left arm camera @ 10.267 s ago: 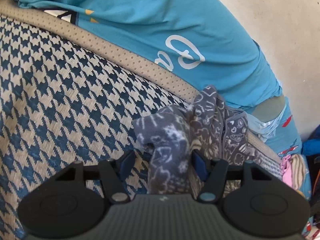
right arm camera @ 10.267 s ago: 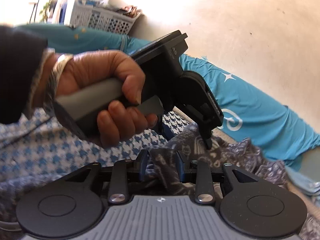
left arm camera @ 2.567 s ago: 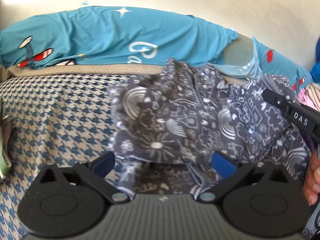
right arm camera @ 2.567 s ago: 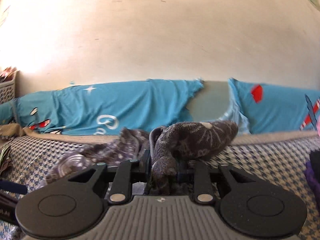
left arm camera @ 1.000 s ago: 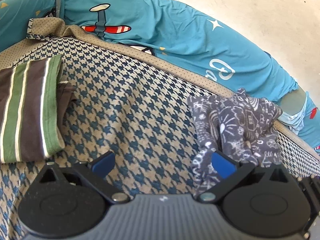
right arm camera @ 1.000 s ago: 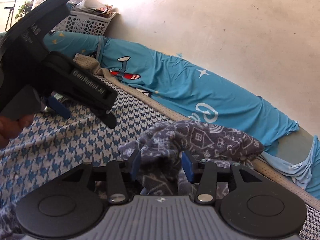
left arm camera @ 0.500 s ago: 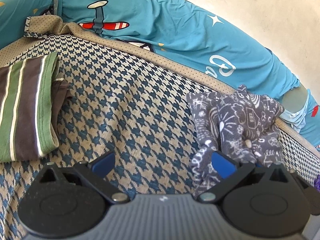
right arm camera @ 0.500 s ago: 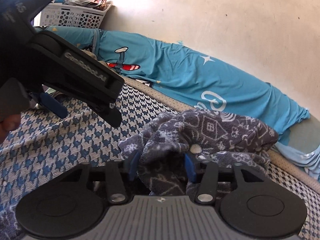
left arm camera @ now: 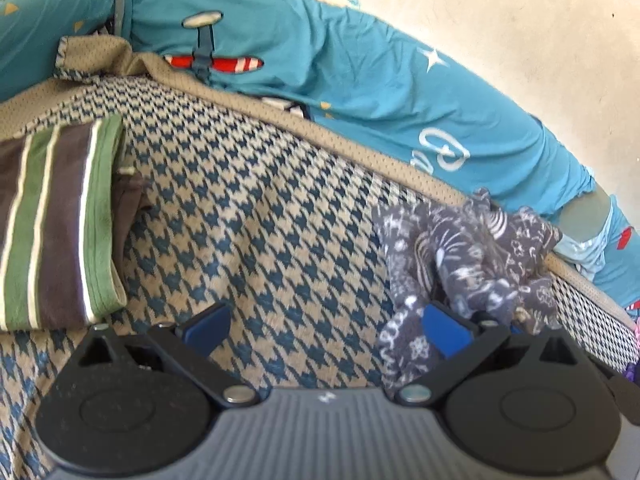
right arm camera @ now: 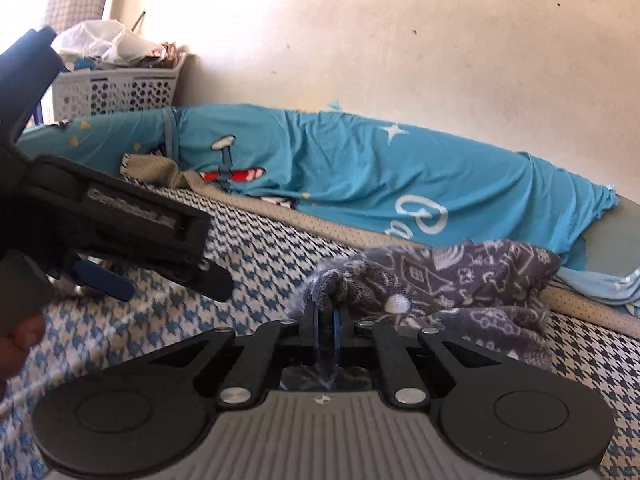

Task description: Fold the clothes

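Houndstooth bedcover [left arm camera: 260, 216] fills the bed below a pale wall, with a teal sheet [right arm camera: 360, 184] bunched along its far edge. At nine o'clock in the left view lies a striped folded garment [left arm camera: 60, 224]. The grey patterned fleece [right arm camera: 448, 284] sits crumpled at three o'clock there, partly folded. The left gripper [left arm camera: 324, 326] has its jaws wide, empty. The right gripper [right arm camera: 326, 322] is pinched onto a fleece edge. Next, I judge, that edge gets drawn across.

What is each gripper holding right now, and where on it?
Right gripper pinches the grey patterned garment at its near bunched edge; left gripper holds nothing.
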`<state>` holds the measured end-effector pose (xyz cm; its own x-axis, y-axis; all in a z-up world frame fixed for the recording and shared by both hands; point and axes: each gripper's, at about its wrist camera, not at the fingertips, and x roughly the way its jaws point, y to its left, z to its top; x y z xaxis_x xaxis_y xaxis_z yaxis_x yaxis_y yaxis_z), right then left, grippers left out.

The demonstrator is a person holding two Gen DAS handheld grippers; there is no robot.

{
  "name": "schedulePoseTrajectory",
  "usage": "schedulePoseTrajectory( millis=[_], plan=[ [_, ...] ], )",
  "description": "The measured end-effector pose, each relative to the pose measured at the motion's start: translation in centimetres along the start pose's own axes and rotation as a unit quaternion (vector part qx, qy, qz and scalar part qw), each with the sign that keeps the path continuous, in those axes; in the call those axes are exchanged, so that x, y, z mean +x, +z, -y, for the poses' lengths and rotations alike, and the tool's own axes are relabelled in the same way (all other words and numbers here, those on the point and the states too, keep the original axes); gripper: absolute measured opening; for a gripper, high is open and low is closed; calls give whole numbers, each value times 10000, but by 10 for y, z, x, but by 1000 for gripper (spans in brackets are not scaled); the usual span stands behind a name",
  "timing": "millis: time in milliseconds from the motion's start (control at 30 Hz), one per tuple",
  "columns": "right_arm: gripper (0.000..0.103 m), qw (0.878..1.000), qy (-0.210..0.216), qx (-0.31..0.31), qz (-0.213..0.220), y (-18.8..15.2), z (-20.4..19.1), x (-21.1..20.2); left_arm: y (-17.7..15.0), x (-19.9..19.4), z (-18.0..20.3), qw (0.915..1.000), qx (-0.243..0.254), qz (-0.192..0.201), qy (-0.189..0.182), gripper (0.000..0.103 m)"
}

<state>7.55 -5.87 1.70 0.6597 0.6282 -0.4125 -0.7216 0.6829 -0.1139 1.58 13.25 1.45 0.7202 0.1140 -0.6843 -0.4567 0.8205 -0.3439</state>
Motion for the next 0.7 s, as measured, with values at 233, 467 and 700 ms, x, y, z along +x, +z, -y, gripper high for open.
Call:
schedulePoseTrajectory(
  millis=[233,467,700],
  plan=[
    [9,9990,235,-257,-268,-13,-28,27,7,-2,0,9995,72,278,105,103],
    [36,9980,283,-450,-337,-17,-35,26,12,4,2,9996,18,276,5,103],
    [49,9974,505,-374,-341,-7,-25,2,14,2,5,9994,6,345,-24,103]
  ],
)
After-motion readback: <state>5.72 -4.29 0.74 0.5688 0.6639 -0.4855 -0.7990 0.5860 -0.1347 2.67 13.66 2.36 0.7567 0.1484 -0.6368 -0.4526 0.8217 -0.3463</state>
